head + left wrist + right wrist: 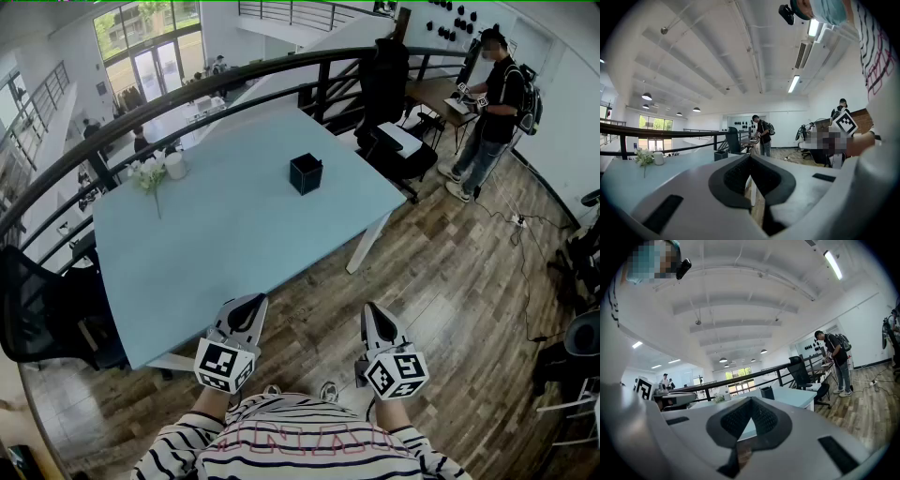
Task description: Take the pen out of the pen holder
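Item: pen holder (306, 173), a black square cup that stands upright on the far right part of a light blue table (234, 244); its contents are too small to tell from any view. The same holder shows small past the jaws in the left gripper view (720, 155) and in the right gripper view (767, 393). Item: left gripper (246, 309), held over the wooden floor (450, 281) just at the table's near edge, jaws closed together with nothing between them (750, 157), well apart from the holder. Item: right gripper (375, 319), to the right of the first and also over the floor, off the table's near right corner, jaws likewise pressed together and empty (751, 401). Both are carried by a person in a striped shirt (291, 441) at the near edge of the head view. Further stock on the table: a spray of white flowers (147, 174) and a white cup (174, 165) just beside it, at the far left. Surroundings: a black curved railing (187, 103) beyond the table, a black office chair (384, 84) at the far right, and a second person (492, 103) standing at a wooden desk (436, 92) beyond it.
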The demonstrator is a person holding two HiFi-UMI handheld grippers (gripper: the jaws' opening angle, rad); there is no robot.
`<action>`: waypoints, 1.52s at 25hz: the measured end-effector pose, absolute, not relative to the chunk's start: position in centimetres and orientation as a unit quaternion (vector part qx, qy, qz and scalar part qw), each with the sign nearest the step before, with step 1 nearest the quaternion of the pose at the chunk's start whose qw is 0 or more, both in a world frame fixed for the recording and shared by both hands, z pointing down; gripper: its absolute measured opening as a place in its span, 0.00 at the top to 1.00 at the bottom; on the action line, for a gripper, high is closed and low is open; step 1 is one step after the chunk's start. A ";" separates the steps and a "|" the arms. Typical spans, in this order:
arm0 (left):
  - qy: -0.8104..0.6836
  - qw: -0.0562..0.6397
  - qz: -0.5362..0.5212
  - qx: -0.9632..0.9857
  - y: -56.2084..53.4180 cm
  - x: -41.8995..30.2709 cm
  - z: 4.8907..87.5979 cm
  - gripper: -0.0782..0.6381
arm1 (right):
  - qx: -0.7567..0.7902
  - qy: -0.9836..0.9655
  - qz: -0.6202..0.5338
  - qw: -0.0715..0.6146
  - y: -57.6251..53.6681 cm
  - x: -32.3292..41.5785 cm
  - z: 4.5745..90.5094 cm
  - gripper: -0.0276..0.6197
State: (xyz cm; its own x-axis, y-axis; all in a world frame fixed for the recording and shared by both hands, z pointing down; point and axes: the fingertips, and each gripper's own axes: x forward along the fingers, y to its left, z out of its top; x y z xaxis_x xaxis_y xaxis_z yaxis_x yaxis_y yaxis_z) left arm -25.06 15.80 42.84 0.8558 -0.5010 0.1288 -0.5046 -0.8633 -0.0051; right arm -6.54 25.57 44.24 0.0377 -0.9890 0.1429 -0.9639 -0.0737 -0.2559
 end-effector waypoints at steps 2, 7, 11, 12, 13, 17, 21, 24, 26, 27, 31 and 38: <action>-0.256 0.012 0.066 0.964 15.0 -25.9 43.0 0.86 | -0.721 0.677 -0.141 0.047 24.8 -7.5 44.4 0.92; -0.240 0.013 0.063 0.969 13.0 -27.4 43.3 0.86 | -0.733 0.664 -0.137 0.057 23.2 -9.4 44.5 0.92; -0.212 0.018 0.040 0.976 11.8 -27.2 43.1 0.85 | -0.741 0.654 -0.135 0.072 21.8 -9.4 44.6 0.91; -0.208 0.021 0.042 0.977 11.4 -27.1 43.4 0.85 | -0.743 0.651 -0.136 0.070 21.3 -9.2 44.7 0.91; -0.206 0.026 0.046 0.977 11.0 -26.8 43.7 0.84 | -0.746 0.648 -0.137 0.068 20.9 -8.9 44.8 0.91; -0.200 0.047 0.061 0.977 9.4 -24.8 45.2 0.63 | -0.745 0.648 -0.143 0.066 18.7 -6.8 45.0 0.64; -0.216 0.052 0.065 0.973 7.4 -22.2 45.9 0.63 | -0.735 0.659 -0.150 0.054 16.1 -4.1 45.9 0.64; -0.228 0.053 0.070 0.970 5.9 -19.7 46.2 0.63 | -0.723 0.672 -0.153 0.045 14.3 -2.0 46.3 0.64; -0.242 0.054 0.070 0.966 4.7 -18.0 46.2 0.63 | -0.713 0.683 -0.155 0.041 12.9 -0.5 46.6 0.64; -0.250 0.054 0.069 0.964 4.2 -17.2 46.2 0.63 | -0.707 0.688 -0.157 0.040 12.2 0.3 46.7 0.64; -0.274 0.055 0.071 0.957 2.2 -13.8 46.5 0.62 | -0.688 0.707 -0.161 0.034 9.5 3.7 47.1 0.64; -0.313 0.059 0.081 0.945 -0.5 -8.8 47.5 0.61 | -0.657 0.734 -0.172 0.026 5.8 8.9 48.2 0.64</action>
